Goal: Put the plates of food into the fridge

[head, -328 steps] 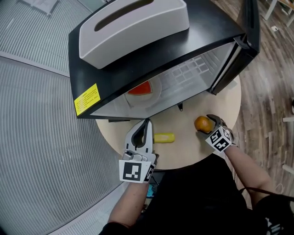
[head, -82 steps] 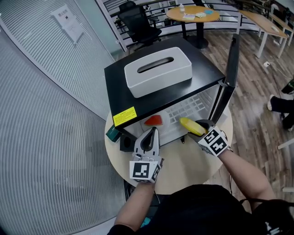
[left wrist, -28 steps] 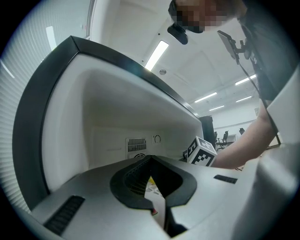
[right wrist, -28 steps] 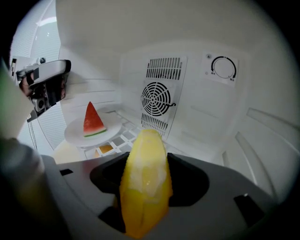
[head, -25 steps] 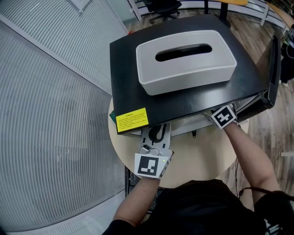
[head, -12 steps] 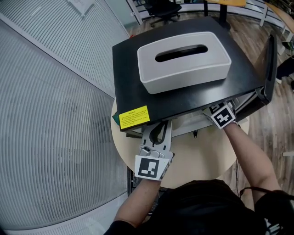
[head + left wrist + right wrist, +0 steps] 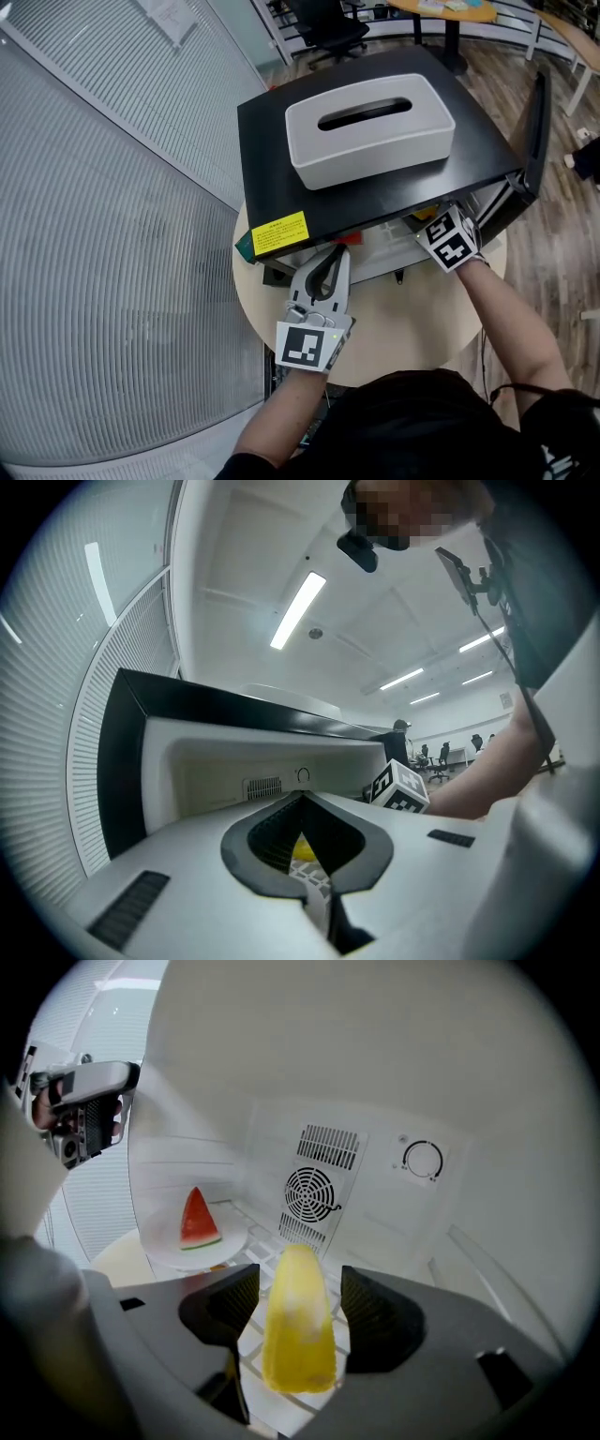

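Note:
A small black fridge (image 7: 375,178) stands open on a round table (image 7: 412,319). My right gripper (image 7: 298,1312) reaches into it and is shut on a yellow piece of food (image 7: 296,1321), held just above the white wire shelf (image 7: 261,1241). In the head view only its marker cube (image 7: 448,239) shows at the fridge mouth. A watermelon slice (image 7: 197,1218) lies on a white plate (image 7: 164,1252) at the shelf's left. My left gripper (image 7: 336,255) is shut and empty, pointing level at the fridge's lower left front.
A grey tissue box (image 7: 370,127) sits on the fridge top. The fridge door (image 7: 536,131) stands open at the right. A dark green object (image 7: 246,246) lies at the fridge's left corner. A fan grille (image 7: 314,1194) and a dial (image 7: 422,1159) mark the fridge's back wall.
Three seconds ago the right gripper carried the yellow piece in front of the fridge; now it is inside. Over the last second both grippers rose slightly and the head view shifted.

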`<action>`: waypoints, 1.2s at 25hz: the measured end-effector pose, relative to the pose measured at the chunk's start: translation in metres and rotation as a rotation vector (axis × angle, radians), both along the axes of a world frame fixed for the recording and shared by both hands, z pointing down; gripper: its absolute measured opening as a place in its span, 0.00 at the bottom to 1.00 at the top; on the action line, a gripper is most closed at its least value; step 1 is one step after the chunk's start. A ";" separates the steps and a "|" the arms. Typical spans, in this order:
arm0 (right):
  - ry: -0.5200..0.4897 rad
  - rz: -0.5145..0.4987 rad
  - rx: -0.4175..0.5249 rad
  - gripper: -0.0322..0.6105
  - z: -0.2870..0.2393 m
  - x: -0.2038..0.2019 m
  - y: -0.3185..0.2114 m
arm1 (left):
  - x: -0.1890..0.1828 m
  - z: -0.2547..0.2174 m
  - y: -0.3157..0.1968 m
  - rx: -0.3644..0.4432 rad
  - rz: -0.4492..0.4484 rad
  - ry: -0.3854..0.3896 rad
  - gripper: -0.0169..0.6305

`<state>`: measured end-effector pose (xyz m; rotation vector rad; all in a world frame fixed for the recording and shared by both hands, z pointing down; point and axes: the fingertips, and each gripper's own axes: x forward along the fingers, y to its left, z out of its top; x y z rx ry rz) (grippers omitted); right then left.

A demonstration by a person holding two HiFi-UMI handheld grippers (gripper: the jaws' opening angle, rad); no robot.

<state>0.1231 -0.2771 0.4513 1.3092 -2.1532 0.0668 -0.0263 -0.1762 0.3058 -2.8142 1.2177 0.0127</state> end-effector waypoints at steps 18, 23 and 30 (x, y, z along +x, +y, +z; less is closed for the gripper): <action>-0.182 0.089 0.212 0.45 -0.059 -0.003 0.074 | -0.010 -0.001 0.055 -0.021 0.019 0.012 0.03; -0.260 0.116 0.237 0.45 -0.070 0.003 0.101 | -0.017 0.004 0.070 -0.027 0.019 0.010 0.03; -0.316 0.115 0.253 0.43 -0.068 0.005 0.143 | -0.042 0.019 0.088 -0.046 -0.028 0.004 0.03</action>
